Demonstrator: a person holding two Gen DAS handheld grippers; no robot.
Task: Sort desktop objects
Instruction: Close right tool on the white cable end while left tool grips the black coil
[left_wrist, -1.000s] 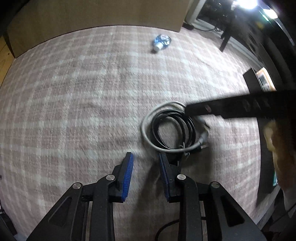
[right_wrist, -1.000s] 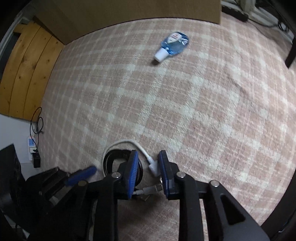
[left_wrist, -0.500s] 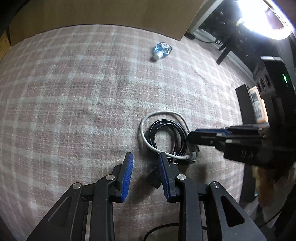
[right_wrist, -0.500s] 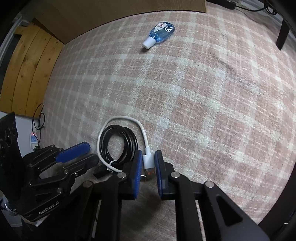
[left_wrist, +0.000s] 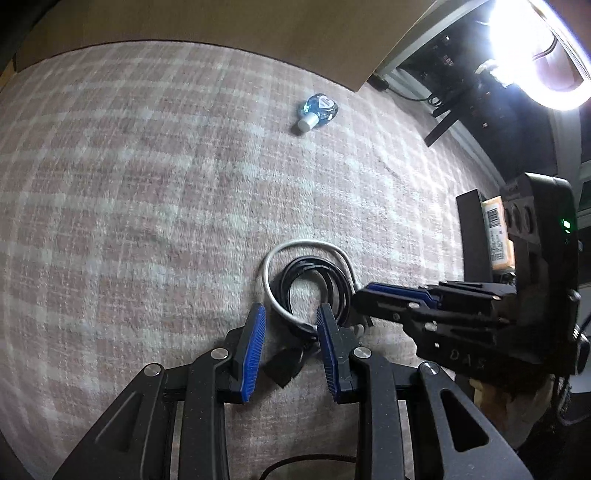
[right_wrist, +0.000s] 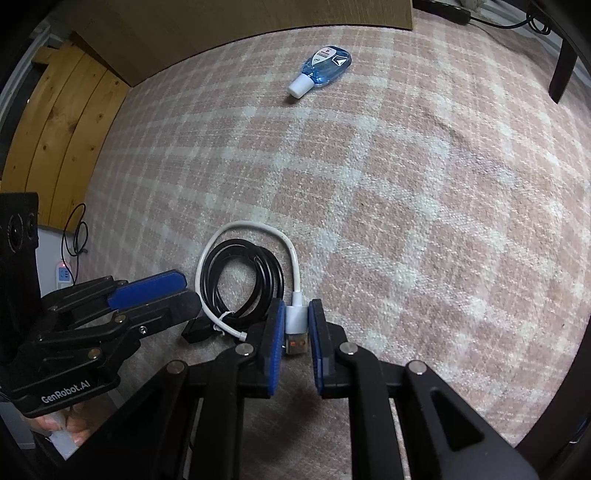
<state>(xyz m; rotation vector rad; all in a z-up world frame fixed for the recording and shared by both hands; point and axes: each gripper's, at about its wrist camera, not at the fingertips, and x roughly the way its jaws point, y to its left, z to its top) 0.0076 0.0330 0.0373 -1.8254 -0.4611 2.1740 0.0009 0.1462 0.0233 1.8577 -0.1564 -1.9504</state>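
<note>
In the right wrist view we see our right gripper (right_wrist: 295, 328) low in the centre of the frame, its blue pads closed onto the white USB plug (right_wrist: 296, 319) of the white cable (right_wrist: 245, 226). That cable curves up and around a coiled black cable (right_wrist: 242, 275), and both lie together on the pink plaid cloth (right_wrist: 406, 184) just left of centre. A small white tie (right_wrist: 221, 320) sits where the white cable crosses the black coil. Our left gripper (right_wrist: 162, 295) comes in from the lower left of this frame, its tips just beside the black coil.

In the left wrist view our left gripper (left_wrist: 290, 325) sits at the bottom centre with its pads spread moderately apart, holding nothing; the near edge of the cable bundle (left_wrist: 306, 280) lies between and just ahead of the tips, with a black connector block (left_wrist: 282, 363) between the fingers. The right gripper (left_wrist: 373, 295) reaches in from the right edge, touching the bundle's right side.

A blue sanitizer bottle (right_wrist: 321, 74) with a white cap lies on its side, well apart from the cables, in the upper centre of the right wrist frame.
</note>
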